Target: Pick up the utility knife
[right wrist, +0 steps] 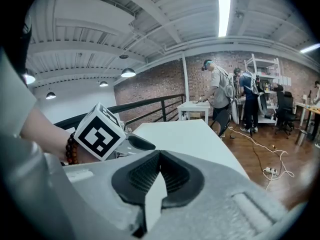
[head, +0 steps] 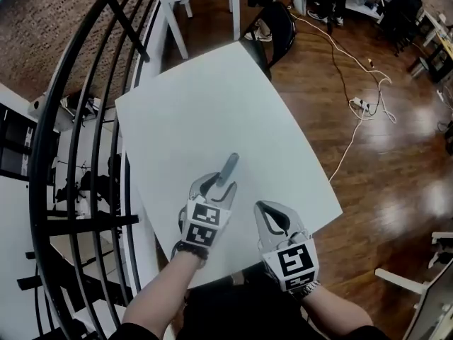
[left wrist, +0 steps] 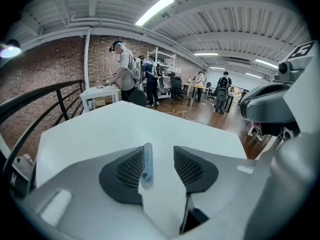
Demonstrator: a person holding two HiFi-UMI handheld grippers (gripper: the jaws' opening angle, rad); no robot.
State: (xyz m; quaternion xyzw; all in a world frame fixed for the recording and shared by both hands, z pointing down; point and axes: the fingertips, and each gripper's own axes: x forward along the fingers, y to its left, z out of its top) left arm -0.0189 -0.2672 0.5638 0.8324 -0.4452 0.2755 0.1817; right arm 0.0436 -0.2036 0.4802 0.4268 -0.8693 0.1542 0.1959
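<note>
Utility knife (head: pixel 228 168) lies flat on the white counter (head: pixel 212 98), near its front edge. Left claw (head: pixel 216 184) is open around the knife's near end. The left gripper view shows the knife just beside the left pad (left wrist: pixel 131 169), with a clear gap to the right pad. Right claw (right wrist: pixel 159 159) is closed, empty, just beside the left one.

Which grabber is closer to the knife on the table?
Left. The left gripper has the utility knife lying between its open jaws. The right gripper is shut and sits off to the knife's right, nearer the person, with nothing between its jaws.
</note>
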